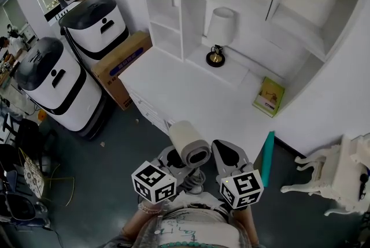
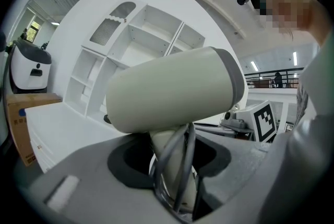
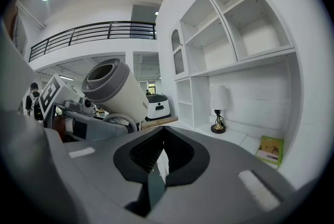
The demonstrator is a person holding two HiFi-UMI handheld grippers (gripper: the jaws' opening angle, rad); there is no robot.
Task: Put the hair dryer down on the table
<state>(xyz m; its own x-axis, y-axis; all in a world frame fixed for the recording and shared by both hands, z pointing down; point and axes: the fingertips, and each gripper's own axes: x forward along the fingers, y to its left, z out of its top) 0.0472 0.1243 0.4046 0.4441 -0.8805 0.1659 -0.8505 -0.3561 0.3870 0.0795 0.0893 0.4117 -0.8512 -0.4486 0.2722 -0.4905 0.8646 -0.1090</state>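
- Hair dryer is off the worktop, held in the air in front of the person's chest and near the worktop's front edge.
- Left gripper is clamped on the dryer's handle, with the looped cord caught between the jaws alongside it. Gripping the handle leaves the barrel free, and pinning the cord probably stops it dangling.
- Barrel sits above the jaws, roughly level, with the open end facing back toward the person and slightly up.
- Right gripper has its jaws together with nothing between them. It sits just beside the dryer without touching it, so it looks idle.
- Both grippers are tucked in close to the body, side by side, pointing forward at the worktop.
- My read: set-down not started. The bare stretch in front of the lamp and left of the green book looks like the landing zone.
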